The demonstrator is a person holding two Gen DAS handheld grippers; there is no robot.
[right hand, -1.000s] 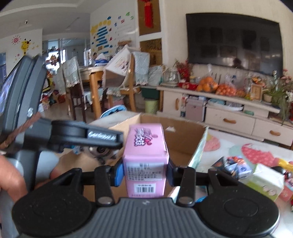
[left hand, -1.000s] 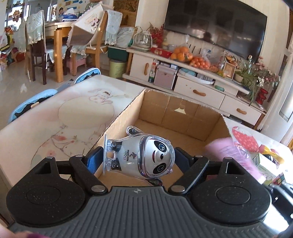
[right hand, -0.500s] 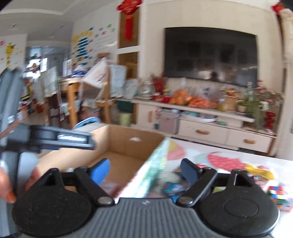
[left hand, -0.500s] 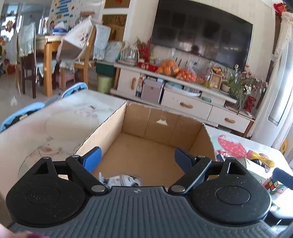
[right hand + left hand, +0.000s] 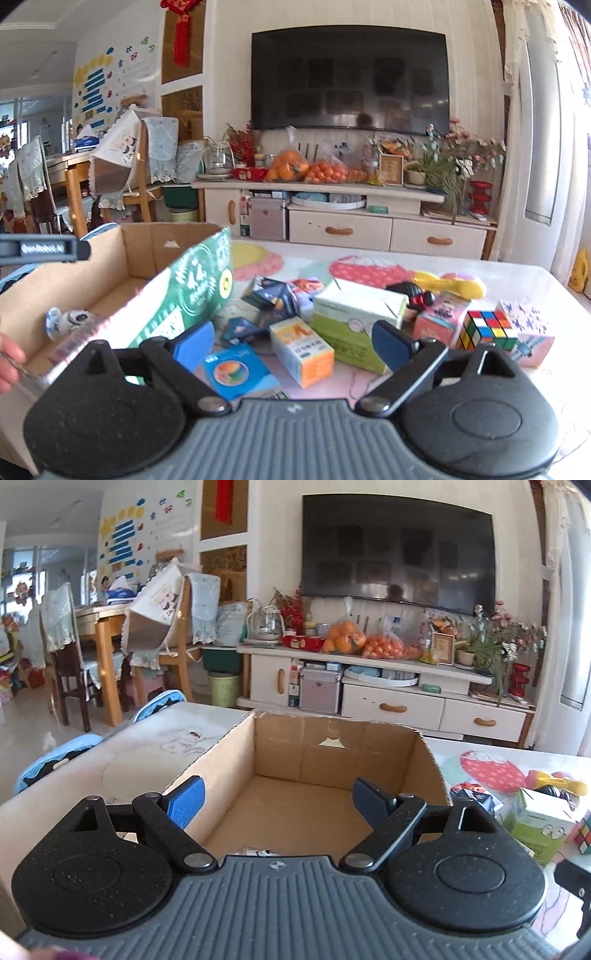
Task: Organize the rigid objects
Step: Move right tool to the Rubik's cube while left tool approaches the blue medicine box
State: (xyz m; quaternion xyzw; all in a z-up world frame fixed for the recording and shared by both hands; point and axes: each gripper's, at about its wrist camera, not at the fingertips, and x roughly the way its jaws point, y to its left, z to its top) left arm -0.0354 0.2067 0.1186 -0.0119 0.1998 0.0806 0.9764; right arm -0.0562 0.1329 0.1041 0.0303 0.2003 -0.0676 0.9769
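Our left tongs (image 5: 277,797) stand wide over the cardboard box (image 5: 332,746) with nothing between them — the panda figurine (image 5: 70,320) lies on the box floor near its front end. Our right tongs (image 5: 291,341) are opening, empty, above the tabletop (image 5: 517,280) clutter: an orange-and-white carton (image 5: 301,349), a green box (image 5: 354,321), a Rubik's cube (image 5: 485,328).

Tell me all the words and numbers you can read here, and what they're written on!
"OpenRobot.AI", roughly, a bit soft: black bar at the left edge of the right wrist view.
"44", large white numerals: green side of the cardboard box.
Orange-and-white carton: big letters, too blurred.
Other small boxes, wall posters: too small or blurred.
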